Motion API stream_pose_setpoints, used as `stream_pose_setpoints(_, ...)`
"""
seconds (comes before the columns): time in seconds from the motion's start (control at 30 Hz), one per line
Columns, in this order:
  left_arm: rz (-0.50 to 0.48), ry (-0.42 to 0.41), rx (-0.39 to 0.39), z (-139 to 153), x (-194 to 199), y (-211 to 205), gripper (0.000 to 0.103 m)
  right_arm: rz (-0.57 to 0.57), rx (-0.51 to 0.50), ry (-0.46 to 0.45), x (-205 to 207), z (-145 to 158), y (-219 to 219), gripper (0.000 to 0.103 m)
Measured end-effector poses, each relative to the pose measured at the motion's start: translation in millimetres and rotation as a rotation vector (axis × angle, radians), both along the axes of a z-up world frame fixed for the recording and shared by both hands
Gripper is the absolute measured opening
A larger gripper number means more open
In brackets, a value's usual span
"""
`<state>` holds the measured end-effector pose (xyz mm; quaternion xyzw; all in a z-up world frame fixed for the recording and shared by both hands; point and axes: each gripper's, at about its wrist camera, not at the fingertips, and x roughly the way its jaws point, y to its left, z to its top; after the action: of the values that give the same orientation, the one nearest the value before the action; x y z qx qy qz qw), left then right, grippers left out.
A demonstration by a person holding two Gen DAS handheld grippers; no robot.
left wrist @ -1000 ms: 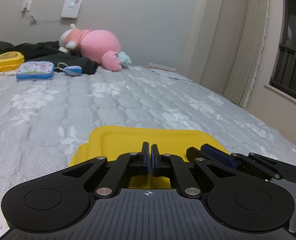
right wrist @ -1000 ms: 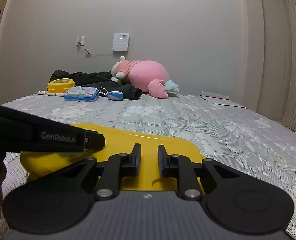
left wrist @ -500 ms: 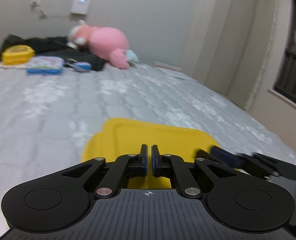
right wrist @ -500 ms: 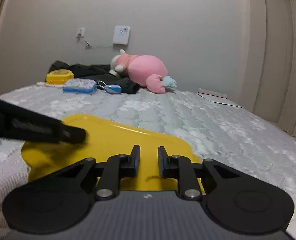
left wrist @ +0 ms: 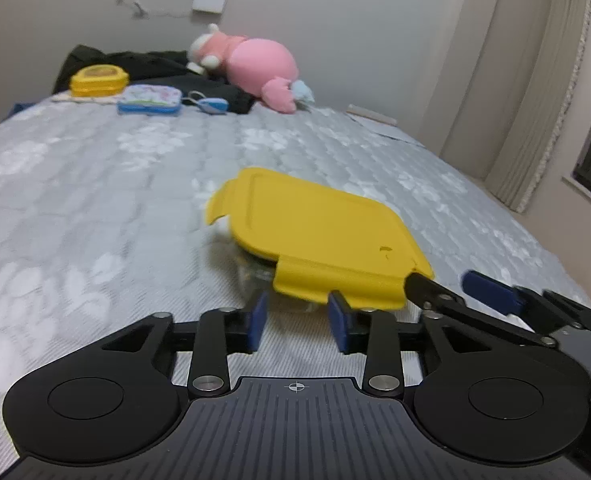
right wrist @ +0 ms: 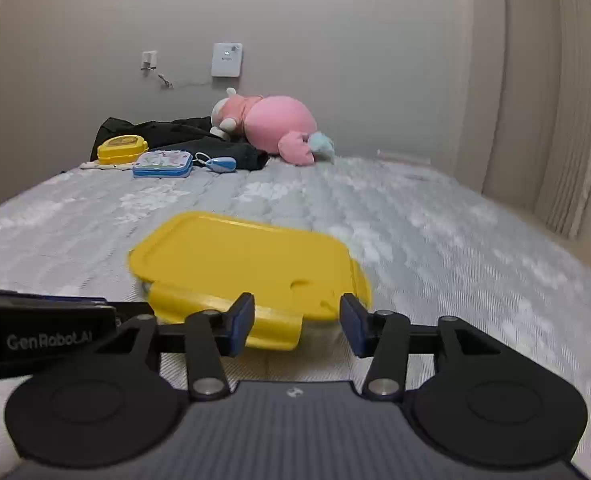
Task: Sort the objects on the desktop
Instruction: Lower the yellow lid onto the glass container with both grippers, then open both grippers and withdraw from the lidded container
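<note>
Both the left gripper (left wrist: pixel 297 318) and right gripper (right wrist: pixel 297 325) gape released before the blurred yellow-lidded box (left wrist: pixel 319 236), its clear base barely visible.

Pink plush toy (left wrist: pixel 255 68), curtain (left wrist: pixel 543 92).

Left gripper (left wrist: pixel 297 318) and right gripper (right wrist: pixel 297 322) both gape, side by side.

Matt yellow plastic lid (left wrist: pixel 319 224) on a seemingly clear, blurred container; quilted cloth bed (left wrist: pixel 95 200); fuzzy pink plush toy (right wrist: pixel 275 128).
</note>
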<state>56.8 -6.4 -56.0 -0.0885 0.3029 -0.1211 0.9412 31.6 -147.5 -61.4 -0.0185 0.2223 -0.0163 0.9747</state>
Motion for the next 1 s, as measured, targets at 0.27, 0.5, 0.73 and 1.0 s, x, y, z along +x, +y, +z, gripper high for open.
stream_pose_setpoints(0.27, 0.094, 0.073, 0.004, 14.8, -37.9, 16.2, 0.091, -0.088, 0.204, 0.138, -35.2, 22.0, -25.5, 0.067)
stream_pose_setpoints(0.5, 0.098, 0.164, 0.251, 13.6, -41.2, -9.0, 0.098, -0.160, 0.275, 0.269, -42.2, 14.8, -44.0, 0.074)
stream_pose_setpoints(0.73, 0.087, 0.175, 0.272, 10.1, -49.2, -10.0, 0.101, -0.153, 0.240, 0.342, -45.2, 5.4, -39.7, 0.084)
stream_pose_setpoints(1.0, 0.121, 0.203, 0.244, 8.3, -46.9, -4.2, 0.103, -0.147, 0.152, 0.336, -45.4, -1.2, -26.7, 0.092)
